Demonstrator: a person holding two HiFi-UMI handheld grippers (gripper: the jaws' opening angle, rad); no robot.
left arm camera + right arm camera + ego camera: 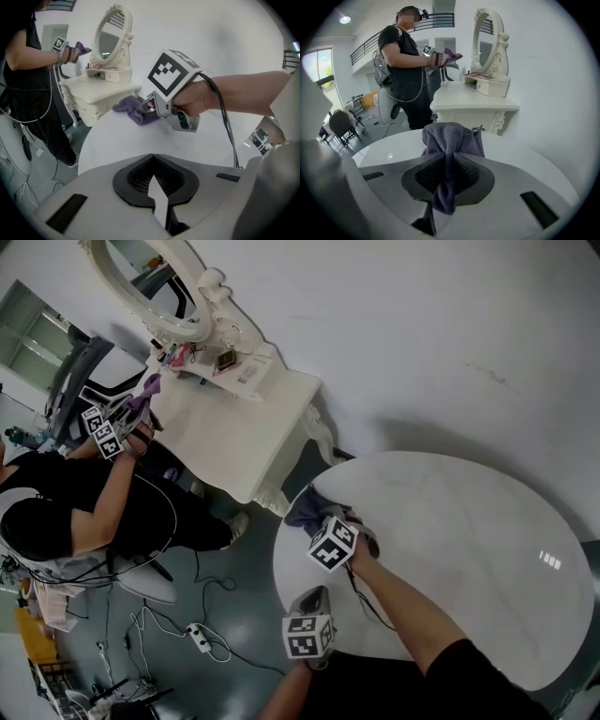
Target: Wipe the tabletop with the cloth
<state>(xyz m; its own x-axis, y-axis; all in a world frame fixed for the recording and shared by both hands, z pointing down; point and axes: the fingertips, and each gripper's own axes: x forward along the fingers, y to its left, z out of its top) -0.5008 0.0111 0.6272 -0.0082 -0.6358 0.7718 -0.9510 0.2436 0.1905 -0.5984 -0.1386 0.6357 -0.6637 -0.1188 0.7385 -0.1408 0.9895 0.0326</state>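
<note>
A purple-grey cloth [305, 510] lies bunched on the far left rim of the round white tabletop [469, 540]. My right gripper [323, 526] is shut on the cloth; in the right gripper view the cloth [452, 140] is pinched between the jaws and spills forward onto the table [520, 159]. My left gripper [314, 601] hovers at the table's near left edge, shut with nothing in it. In the left gripper view the shut jaws [154, 176] point across the table at the cloth [136, 110] and the right gripper [149, 104].
A white dressing table [234, 427] with an oval mirror [150, 282] stands just beyond the round table. A person in black [66, 502] stands beside it holding grippers and a purple cloth. Cables [197, 634] and a chair lie on the grey floor.
</note>
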